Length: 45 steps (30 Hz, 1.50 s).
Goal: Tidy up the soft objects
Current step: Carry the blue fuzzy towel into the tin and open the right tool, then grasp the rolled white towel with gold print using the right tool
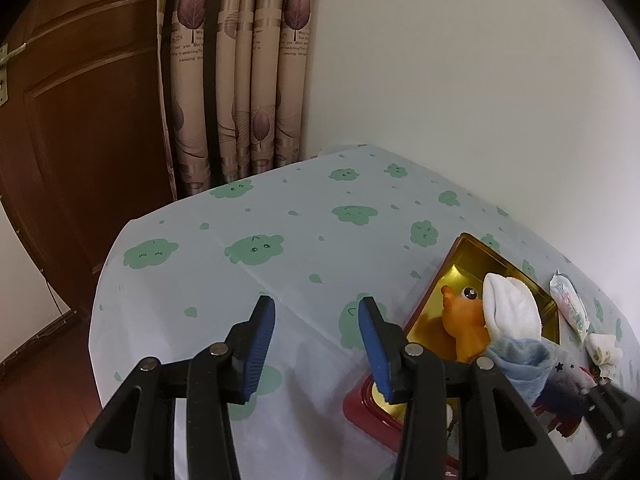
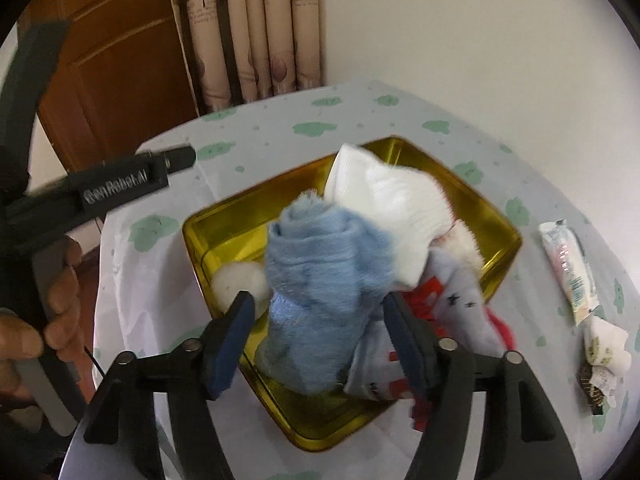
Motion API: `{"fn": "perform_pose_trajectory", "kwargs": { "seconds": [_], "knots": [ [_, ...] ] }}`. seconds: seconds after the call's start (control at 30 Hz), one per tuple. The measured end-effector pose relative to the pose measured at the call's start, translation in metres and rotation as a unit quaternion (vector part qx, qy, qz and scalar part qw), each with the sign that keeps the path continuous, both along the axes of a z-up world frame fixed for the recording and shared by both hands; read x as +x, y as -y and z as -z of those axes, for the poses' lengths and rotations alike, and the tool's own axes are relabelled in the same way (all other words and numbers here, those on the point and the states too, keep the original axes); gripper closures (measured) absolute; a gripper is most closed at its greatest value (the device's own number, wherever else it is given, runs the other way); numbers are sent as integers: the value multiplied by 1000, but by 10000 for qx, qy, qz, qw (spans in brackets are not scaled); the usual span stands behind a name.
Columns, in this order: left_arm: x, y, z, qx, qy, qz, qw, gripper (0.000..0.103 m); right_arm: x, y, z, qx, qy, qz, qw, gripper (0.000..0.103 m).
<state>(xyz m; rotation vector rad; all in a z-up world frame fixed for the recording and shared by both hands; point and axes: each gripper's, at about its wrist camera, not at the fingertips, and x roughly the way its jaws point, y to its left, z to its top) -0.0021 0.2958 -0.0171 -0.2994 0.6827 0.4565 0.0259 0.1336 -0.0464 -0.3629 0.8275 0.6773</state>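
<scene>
A gold tin point(image 2: 500, 232) with red outer walls stands on the cloud-print tablecloth. In it a fluffy blue cloth point(image 2: 320, 272) stands upright, with a white sock point(image 2: 396, 208) behind it, a grey sock with red print and stars point(image 2: 452, 304) to its right and a white cotton ball point(image 2: 236, 280) to its left. My right gripper point(image 2: 319, 304) is open around the blue cloth, the left pad clear of it. The left wrist view shows an orange rubber duck point(image 1: 464, 316) in the tin point(image 1: 480, 256). My left gripper point(image 1: 316, 312) hangs open and empty over the tablecloth, left of the tin.
To the right of the tin lie a tube point(image 2: 568, 268) and a small folded patterned sock point(image 2: 604, 348). A person's hand point(image 2: 60, 280) holds the left gripper's handle at the left. The table's left edge point(image 1: 104, 280) drops off toward a wooden door and curtains; a wall backs the table.
</scene>
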Motion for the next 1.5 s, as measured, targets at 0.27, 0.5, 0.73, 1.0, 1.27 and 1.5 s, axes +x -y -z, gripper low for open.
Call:
{"fn": "perform_pose_trajectory", "kwargs": {
  "seconds": [0.27,0.5,0.73,1.0,1.27,1.5],
  "knots": [
    [-1,2,-1,54,12,58,10000,59,-5,32,-38,481,222,244,9983,31],
    [-1,4,-2,93,4,90,9999,59,7,88,-44,557,332,894,9939,25],
    [0,6,-2,154,-29,106,9998,59,37,172,-30,316,354,1923,9802,25],
    [0,6,-2,168,-60,143,9997,59,73,242,-14,14,326,2695,9624,19],
    [4,10,0,172,-126,286,9994,58,118,246,13,-574,158,2736,9600,13],
    [8,12,3,253,-204,265,9991,58,149,246,30,-971,197,2779,9555,13]
  ]
}}
